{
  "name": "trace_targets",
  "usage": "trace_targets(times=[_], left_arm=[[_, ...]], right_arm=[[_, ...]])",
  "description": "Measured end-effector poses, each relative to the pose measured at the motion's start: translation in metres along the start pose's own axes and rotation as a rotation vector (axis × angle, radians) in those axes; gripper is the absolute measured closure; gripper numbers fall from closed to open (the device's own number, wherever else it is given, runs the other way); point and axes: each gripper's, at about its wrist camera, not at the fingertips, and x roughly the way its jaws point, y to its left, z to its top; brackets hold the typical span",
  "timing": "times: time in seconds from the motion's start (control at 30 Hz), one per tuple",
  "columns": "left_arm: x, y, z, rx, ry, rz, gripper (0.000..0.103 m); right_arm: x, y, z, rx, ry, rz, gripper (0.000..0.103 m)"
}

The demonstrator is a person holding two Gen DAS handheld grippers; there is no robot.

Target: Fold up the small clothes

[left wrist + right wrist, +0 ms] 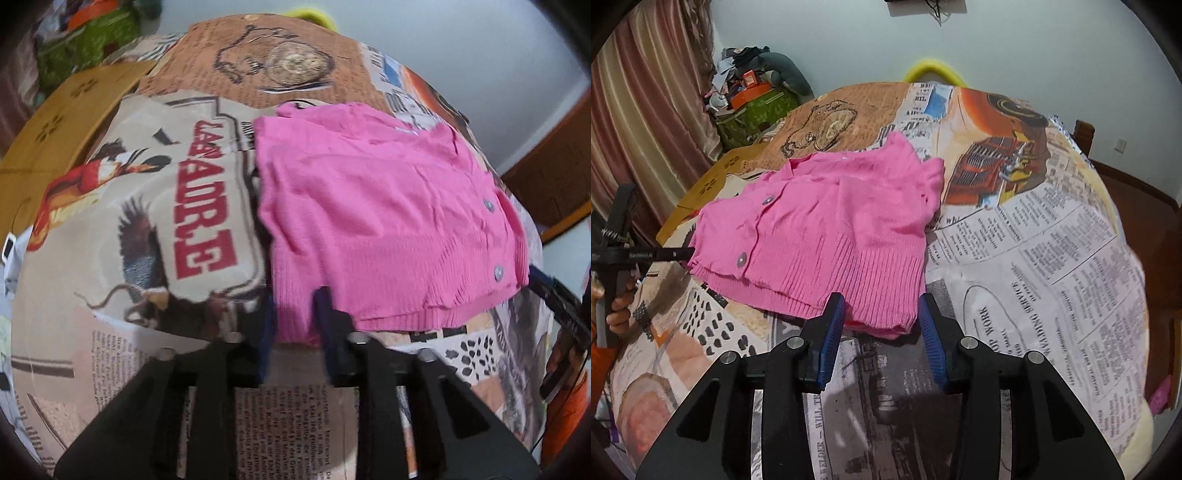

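Blue pads on the right gripper [881, 297] stand apart, so it is let go and holds nothing. It tips down at the worktop [1052, 258], and the near corner of the pink cardigan [831, 221] lies between its two fingers without being squeezed. On the other side, the left gripper [295, 295] also tips down, and it looks pinched onto the ribbed bottom edge of the cardigan, though that view is blurry. A hand [618, 314] holds its handle at the left edge of the right wrist view. The cardigan lies folded in the middle of the worktop, with two silver buttons [741, 260] facing up. A cloth printed like old newspapers covers the worktop. A brown board [713, 177] lies past the cardigan on the far left. A curtain [646, 110] hangs behind it. By the wall sits a green box [753, 110] piled with clothes and an orange thing; I cannot tell what else is in it.
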Motion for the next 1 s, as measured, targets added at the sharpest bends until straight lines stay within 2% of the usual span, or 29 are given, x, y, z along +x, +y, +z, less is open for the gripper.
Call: trace_targets(times=[0.07,0.13,0.33,0.77,1.0], left_arm=[[-0.001,-0.004,-0.001,0.01,-0.011,0.019,0.092],[-0.003,-0.006,-0.001,0.016,-0.022,0.037,0.094],[-0.026,-0.011,-0.003,0.048,-0.082,0.099,0.095],[-0.091,-0.032,0.012,0.133,-0.223,0.121,0.097],[-0.096,-0.031,0.028,0.143,-0.237,0.127,0.098]], right_arm=[[0.005,0.0,-0.003,0.012,0.01,0.006,0.066],[0.006,0.001,-0.005,0.015,0.006,0.005,0.081],[-0.01,0.003,-0.006,0.005,-0.026,0.0,0.093],[-0.048,0.014,0.016,-0.056,-0.133,0.013,0.096],[-0.055,0.016,0.035,-0.089,-0.179,0.01,0.096]])
